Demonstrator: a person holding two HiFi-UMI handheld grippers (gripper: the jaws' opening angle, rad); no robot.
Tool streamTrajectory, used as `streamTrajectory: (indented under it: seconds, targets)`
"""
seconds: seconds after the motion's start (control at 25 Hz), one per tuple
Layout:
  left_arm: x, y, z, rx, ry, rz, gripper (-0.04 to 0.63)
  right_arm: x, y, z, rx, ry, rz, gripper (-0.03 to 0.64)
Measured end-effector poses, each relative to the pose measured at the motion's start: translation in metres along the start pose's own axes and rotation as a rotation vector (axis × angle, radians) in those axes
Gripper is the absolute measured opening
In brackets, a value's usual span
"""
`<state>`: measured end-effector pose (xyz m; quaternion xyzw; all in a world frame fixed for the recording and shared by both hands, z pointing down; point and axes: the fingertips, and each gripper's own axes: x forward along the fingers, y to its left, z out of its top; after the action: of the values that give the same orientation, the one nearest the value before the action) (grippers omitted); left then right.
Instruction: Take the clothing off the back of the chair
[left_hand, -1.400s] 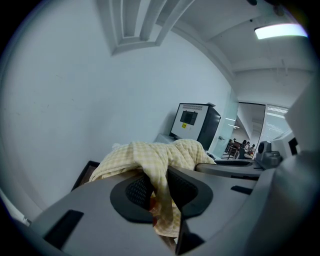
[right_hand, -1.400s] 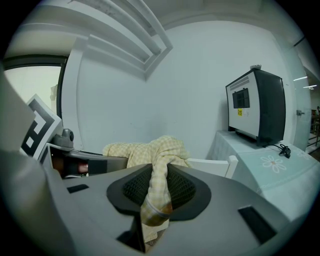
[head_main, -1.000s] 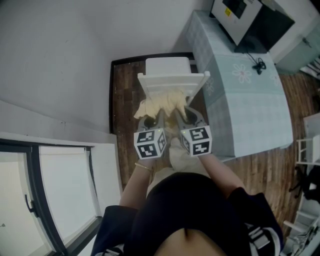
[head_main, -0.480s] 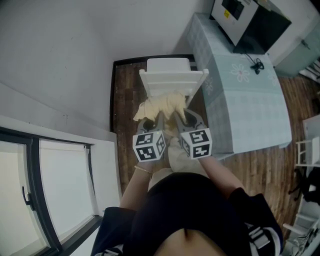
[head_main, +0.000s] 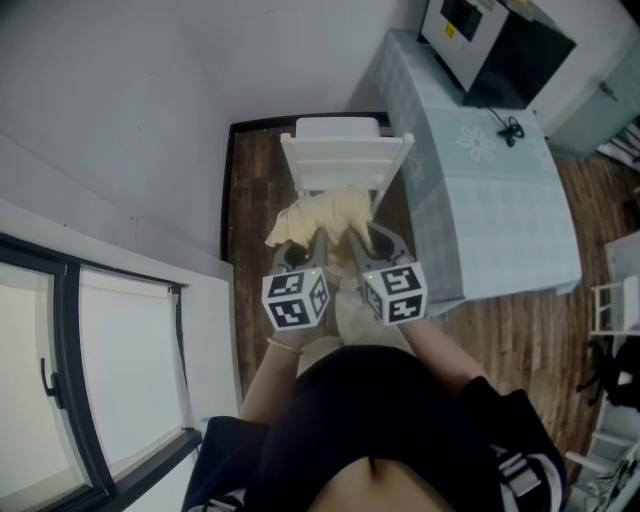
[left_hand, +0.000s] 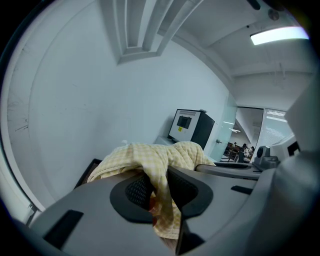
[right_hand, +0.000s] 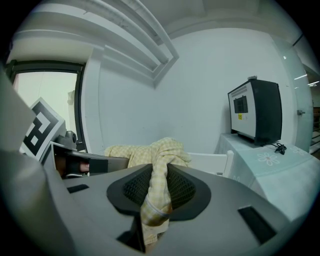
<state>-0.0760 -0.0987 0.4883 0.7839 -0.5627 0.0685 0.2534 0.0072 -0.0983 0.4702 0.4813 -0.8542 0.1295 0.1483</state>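
A pale yellow checked garment (head_main: 318, 218) hangs bunched between my two grippers, just on the near side of the white chair (head_main: 345, 160) and clear of its backrest. My left gripper (head_main: 312, 240) is shut on the cloth (left_hand: 160, 175), which is pinched between its dark pads (left_hand: 135, 190). My right gripper (head_main: 356, 240) is shut on another fold of the same garment (right_hand: 157, 185), and the fabric trails down between its pads (right_hand: 187, 187). The chair's white back (right_hand: 210, 162) shows beyond the cloth in the right gripper view.
A table with a pale green floral cloth (head_main: 490, 190) stands to the right of the chair, carrying a black-and-white box-shaped appliance (head_main: 495, 45). A white wall (head_main: 150, 120) runs along the left, a dark-framed window (head_main: 110, 380) below it. The floor is dark wood planks (head_main: 250, 200).
Both grippers have drawn back toward me and slightly up, carrying the yellow garment away from the chair's backrest. The chair now stands farther from the cloth.
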Motion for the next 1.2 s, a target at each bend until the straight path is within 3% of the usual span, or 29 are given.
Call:
streamTrajectory:
  seconds: [1.2]
  targets:
    - [-0.092, -0.007, -0.022, -0.014, -0.041, -0.003, 0.069, -0.068, 0.065, -0.010, -0.006, -0.045, 0.080, 0.091]
